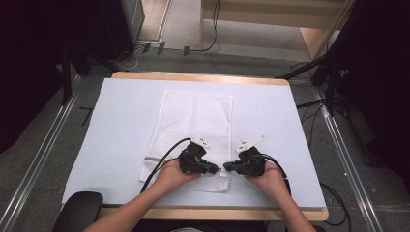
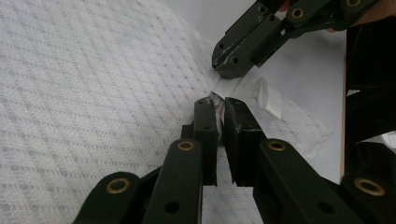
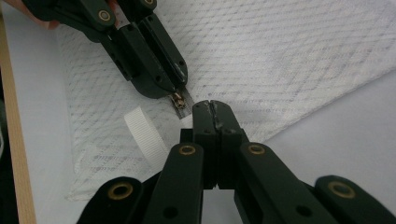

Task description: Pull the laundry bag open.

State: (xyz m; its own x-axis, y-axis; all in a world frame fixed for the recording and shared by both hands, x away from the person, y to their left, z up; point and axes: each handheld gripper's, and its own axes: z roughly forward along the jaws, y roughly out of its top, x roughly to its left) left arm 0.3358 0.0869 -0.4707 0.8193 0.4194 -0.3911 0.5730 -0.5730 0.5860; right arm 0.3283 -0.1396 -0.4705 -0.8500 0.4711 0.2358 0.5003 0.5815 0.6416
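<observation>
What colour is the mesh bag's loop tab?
White, ribbed webbing loop tab; clearest in the right gripper view.

On my screens: one mesh bag [image 1: 186, 128], white woven cloth with a fine open grid, matt and slightly rough, with a ribbed white fabric loop [image 3: 144, 133] and a small shiny metal zip pull [image 3: 178, 100]. I log the left gripper [image 2: 216, 103] and right gripper [image 3: 211, 105] as matt black plastic, scuffed at the tips, with brass-coloured rivets. The table cover [image 1: 270, 111] is smooth, matt, pale sheet; the table edge [image 1: 203, 213] is light wood.

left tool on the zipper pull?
Yes: the left tool is closed on the metal zipper pull of the mesh bag.
</observation>
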